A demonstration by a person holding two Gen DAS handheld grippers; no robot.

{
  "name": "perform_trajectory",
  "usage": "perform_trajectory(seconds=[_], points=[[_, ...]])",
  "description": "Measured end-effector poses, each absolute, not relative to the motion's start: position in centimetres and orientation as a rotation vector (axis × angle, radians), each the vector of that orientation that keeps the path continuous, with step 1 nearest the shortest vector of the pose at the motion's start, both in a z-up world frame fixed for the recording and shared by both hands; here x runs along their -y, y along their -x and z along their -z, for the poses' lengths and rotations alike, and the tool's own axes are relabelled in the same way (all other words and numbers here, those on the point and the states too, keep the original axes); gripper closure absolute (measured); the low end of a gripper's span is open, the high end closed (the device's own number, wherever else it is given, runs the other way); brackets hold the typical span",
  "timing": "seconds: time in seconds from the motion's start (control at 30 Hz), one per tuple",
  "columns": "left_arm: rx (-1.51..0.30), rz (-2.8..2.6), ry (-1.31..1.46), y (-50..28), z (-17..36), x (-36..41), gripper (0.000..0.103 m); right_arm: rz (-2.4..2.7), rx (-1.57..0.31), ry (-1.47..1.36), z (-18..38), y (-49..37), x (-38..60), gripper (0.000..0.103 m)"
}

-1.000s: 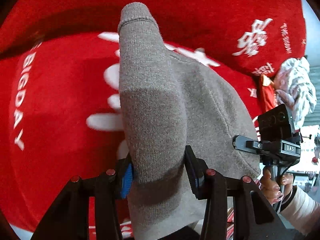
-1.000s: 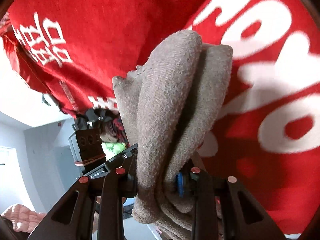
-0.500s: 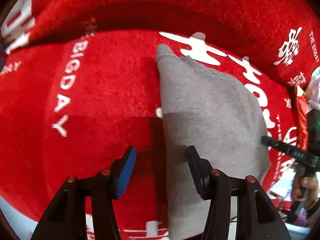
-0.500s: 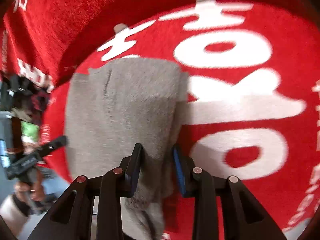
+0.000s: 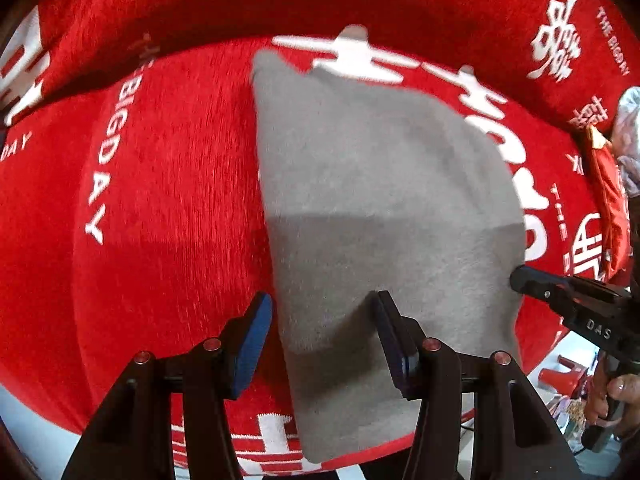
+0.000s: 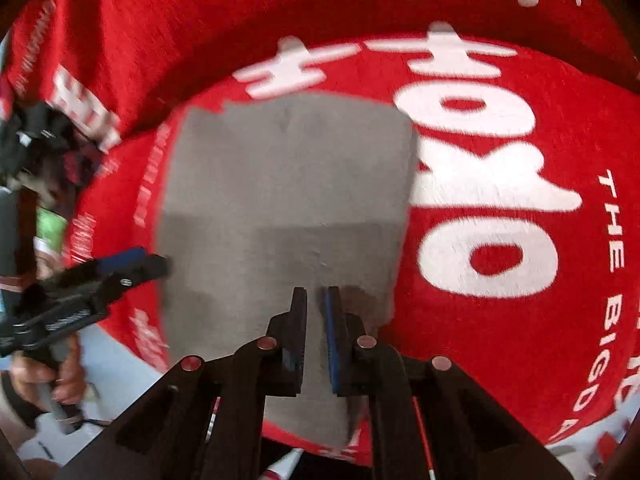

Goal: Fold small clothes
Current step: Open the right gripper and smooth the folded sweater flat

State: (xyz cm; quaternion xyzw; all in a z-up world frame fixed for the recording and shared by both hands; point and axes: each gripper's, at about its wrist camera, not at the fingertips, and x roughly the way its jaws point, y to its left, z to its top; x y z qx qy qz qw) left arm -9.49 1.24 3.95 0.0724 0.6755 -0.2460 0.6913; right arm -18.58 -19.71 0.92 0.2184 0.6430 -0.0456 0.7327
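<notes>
A: Lying flat on the red blanket (image 5: pixel 168 184) is the grey knit garment (image 5: pixel 372 184), folded into a rough rectangle, its near edge reaching toward both cameras.

B: Is either tool gripping it?

A: Judging by the left wrist view, no. The left hand-held gripper (image 5: pixel 322 320) is standing with its pads wide apart, the garment's left edge running between them untouched. The right hand-held gripper (image 6: pixel 316 316) is showing its pads nearly together, only a narrow slot between them, hovering over the near edge; no cloth is visibly pinched there.

B: What is worrying you, then?

A: Two things. The view is blurring, so a hasty re-grip is likely to catch only the top layer and peel the fold open. Also, the fuzzy blanket is looking grabby, so a low pad is at risk of pinching blanket pile together with the knit and dragging the whole fold askew.
</notes>
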Motion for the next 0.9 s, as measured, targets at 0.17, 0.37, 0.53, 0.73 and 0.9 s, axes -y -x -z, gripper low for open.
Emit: perform_trajectory(seconds=[0.17,0.37,0.53,0.73,0.9], points=[[-1.509,0.540,-0.152,9.6,-4.3,-1.9,0.048,0.186,-1.405,-0.531,-0.9,20.8,21.9,0.095],[-1.496,0.516,-0.164,9.4,-5.5,-1.7,0.048,0.212,-1.383,-0.629,-3.1,22.8,23.0,0.095],[-1.487,0.491,-0.187,9.6,-6.6,-1.2,0.013,0.185,-1.372,-0.650,-4.4,22.7,21.4,0.093],[-1.482,0.469,-0.179,9.5,-7.3,-1.5,0.002,0.197,-1.392,-0.647,-4.7,22.2,19.4,0.093],[-1.480,0.427,-0.229,9.5,-7.4,-2.0,0.000,0.243,-1.415,-0.611,-4.9,21.9,18.7,0.057]])
